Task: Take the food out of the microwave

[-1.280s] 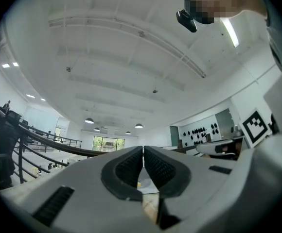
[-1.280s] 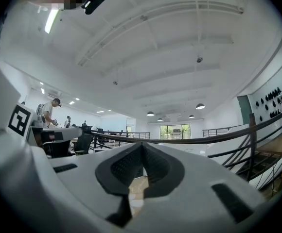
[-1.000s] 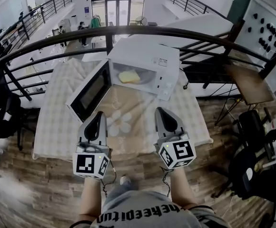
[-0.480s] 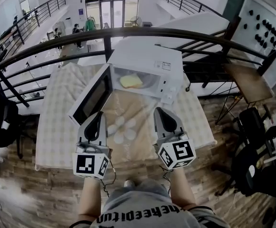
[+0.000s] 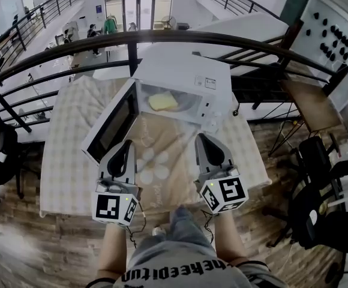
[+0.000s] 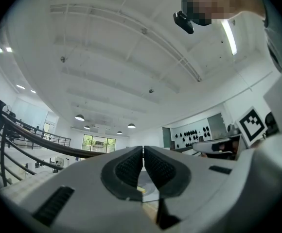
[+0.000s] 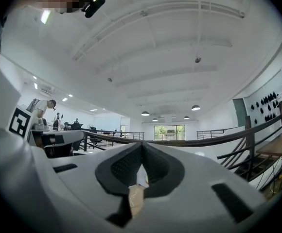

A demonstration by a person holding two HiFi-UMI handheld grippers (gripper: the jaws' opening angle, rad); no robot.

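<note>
- how many of each?
- one table (image 5: 72, 161), one microwave (image 5: 183, 77), its door (image 5: 111, 125) swung open. left gripper (image 5: 126, 144) and right gripper (image 5: 203, 140), both pinched together, empty.
- the food?
- one yellow food slab (image 5: 163, 102) inside the microwave, lying crosswise.

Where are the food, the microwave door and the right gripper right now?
food (image 5: 163, 102), head view, middle of the yellow piece.
microwave door (image 5: 115, 125), head view, dark window of the open door.
right gripper (image 5: 202, 138), head view, tip of its shut jaws.
</note>
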